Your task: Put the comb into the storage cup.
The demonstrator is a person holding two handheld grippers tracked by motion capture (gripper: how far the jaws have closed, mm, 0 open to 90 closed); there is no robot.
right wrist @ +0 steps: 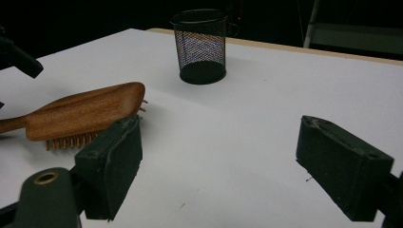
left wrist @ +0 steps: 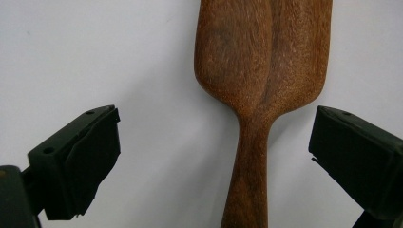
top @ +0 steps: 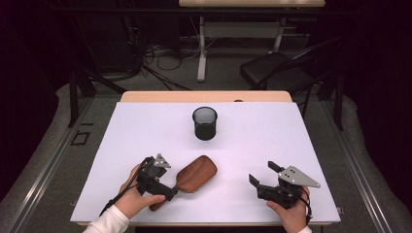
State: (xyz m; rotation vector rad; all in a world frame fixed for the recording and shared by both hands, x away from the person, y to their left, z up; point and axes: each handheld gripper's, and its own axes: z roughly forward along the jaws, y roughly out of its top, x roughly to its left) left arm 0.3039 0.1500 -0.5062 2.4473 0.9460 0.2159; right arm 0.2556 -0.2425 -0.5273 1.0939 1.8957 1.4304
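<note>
A brown wooden hairbrush (top: 197, 174) lies bristles down on the white table (top: 145, 126), its handle pointing toward the person's left hand. My left gripper (top: 167, 182) is open and straddles the handle (left wrist: 249, 180), which lies nearer the right-hand jaw; neither pad touches it. In the left gripper view the brush's back (left wrist: 261, 57) stretches away beyond the jaws. My right gripper (top: 262, 173) rests near the front right of the table, open with nothing between its jaws. From the right gripper (right wrist: 218, 156) I see the brush (right wrist: 81, 114) at the left.
A black mesh cup (top: 204, 123) stands upright past the table's middle, empty as far as I can see, and appears again as the cup (right wrist: 199, 45) ahead. Behind the table are a dark chair (top: 277, 68), floor cables and another desk's legs (top: 201, 53).
</note>
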